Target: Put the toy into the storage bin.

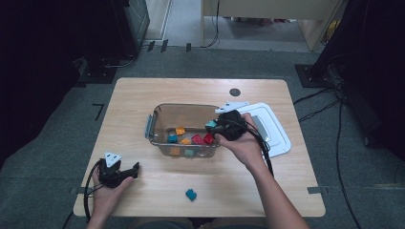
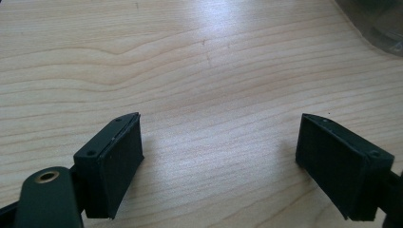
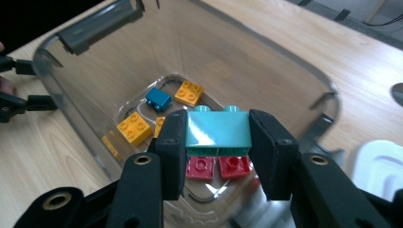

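A clear plastic bin (image 1: 157,114) stands at the table's middle with several bricks inside: orange, red, blue and teal. My right gripper (image 1: 213,126) hangs over the bin's right edge, shut on a teal brick (image 3: 217,129) that sits between its two pads above the red bricks (image 3: 218,167). An orange brick (image 3: 134,127) and a dark blue brick (image 3: 158,98) lie on the bin floor. My left gripper (image 1: 136,168) rests on the table at the front left, open, with only bare wood between its pads (image 2: 119,161). A loose teal-blue brick (image 1: 191,194) lies near the front edge.
A white lid (image 1: 274,131) lies to the right of the bin (image 3: 313,80), under my right hand. A dark round spot (image 1: 234,92) marks the table's far side. The wooden table (image 2: 199,61) stands on grey carpet with cables around it.
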Motion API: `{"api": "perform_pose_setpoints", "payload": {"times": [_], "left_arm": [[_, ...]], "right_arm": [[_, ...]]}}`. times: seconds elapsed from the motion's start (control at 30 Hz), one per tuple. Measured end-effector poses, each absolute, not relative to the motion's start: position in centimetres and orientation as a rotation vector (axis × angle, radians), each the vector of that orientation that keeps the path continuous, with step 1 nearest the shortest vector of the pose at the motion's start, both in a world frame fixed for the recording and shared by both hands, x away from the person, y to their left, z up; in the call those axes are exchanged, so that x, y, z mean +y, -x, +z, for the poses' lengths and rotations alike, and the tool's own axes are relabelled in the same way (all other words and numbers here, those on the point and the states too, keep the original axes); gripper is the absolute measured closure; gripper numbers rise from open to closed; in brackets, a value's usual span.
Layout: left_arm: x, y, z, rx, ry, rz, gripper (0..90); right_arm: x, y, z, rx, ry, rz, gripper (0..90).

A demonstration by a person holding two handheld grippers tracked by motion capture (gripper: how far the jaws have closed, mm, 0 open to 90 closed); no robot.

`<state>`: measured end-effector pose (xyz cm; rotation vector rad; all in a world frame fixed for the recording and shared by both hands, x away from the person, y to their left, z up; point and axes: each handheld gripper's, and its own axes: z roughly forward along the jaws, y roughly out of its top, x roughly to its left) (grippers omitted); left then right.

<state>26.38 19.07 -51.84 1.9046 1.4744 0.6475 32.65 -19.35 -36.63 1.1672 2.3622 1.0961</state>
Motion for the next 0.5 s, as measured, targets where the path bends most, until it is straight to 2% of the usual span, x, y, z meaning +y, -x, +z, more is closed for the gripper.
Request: {"api": "perform_pose_setpoints", "payload": {"times": [0.23,0.43,0.5], "left_arm": [[19.1,-26.4,-51.8,1.474,-1.904,0.648,15.7],[19.1,-26.4,-51.8,1.473,-1.905,0.647,15.7],[19.1,-26.4,-51.8,1.473,-1.905,0.647,15.7]], "right_arm": [[-17.7,-34.0,-38.5,2.419,-1.186,1.062,58.2],[-18.2,-33.7,-38.5,2.417,-1.202,1.091,45.2],[-18.9,-33.3,-38.3,2.401,-1.209,1.093,36.8]]}}
